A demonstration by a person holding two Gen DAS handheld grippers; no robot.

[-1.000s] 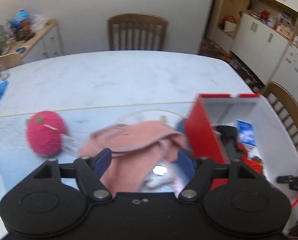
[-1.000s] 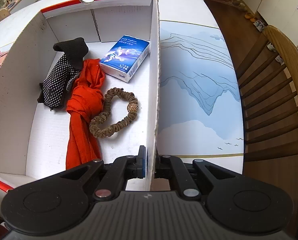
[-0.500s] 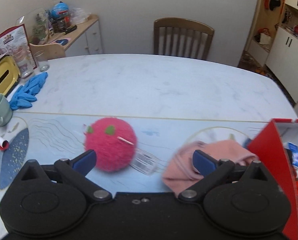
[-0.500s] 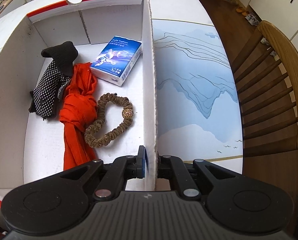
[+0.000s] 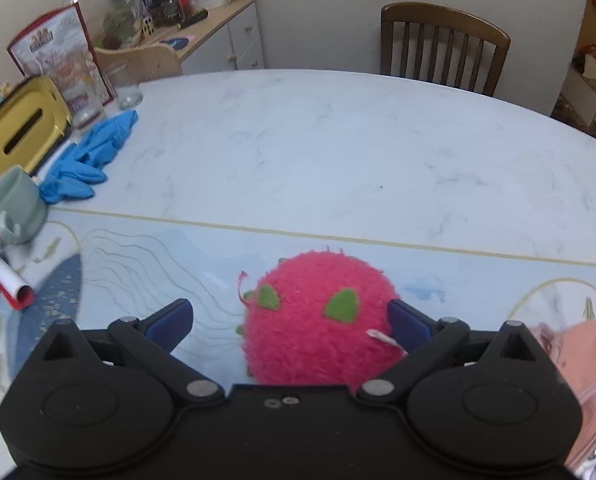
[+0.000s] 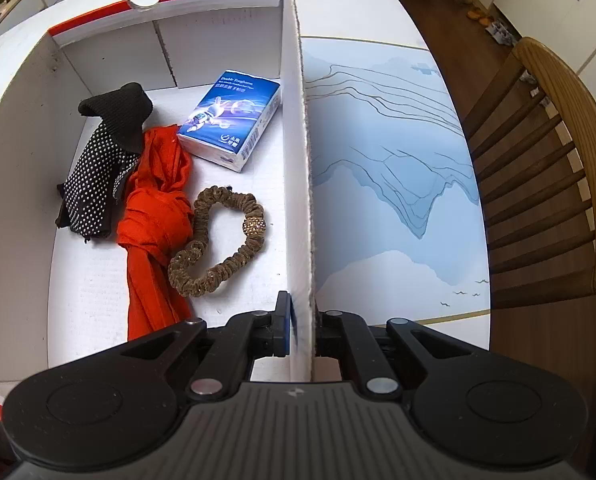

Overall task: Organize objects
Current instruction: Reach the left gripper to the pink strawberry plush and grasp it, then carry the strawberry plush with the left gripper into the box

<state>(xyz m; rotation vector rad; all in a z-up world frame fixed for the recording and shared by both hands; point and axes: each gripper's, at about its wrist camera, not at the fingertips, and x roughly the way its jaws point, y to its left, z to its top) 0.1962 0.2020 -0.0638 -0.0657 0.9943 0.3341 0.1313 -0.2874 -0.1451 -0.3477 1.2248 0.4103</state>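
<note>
Marble-topped table: my left gripper, jaws spread wide, has swung off the pink cloth to bracket the fuzzy pink ball, ungripped, likely next for the box, whose wall my right gripper clamps.

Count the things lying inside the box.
4, inside the box: black dotted glove left, red cloth beside it, hair tie nearer, tissue pack at back. More may be hidden.
</note>
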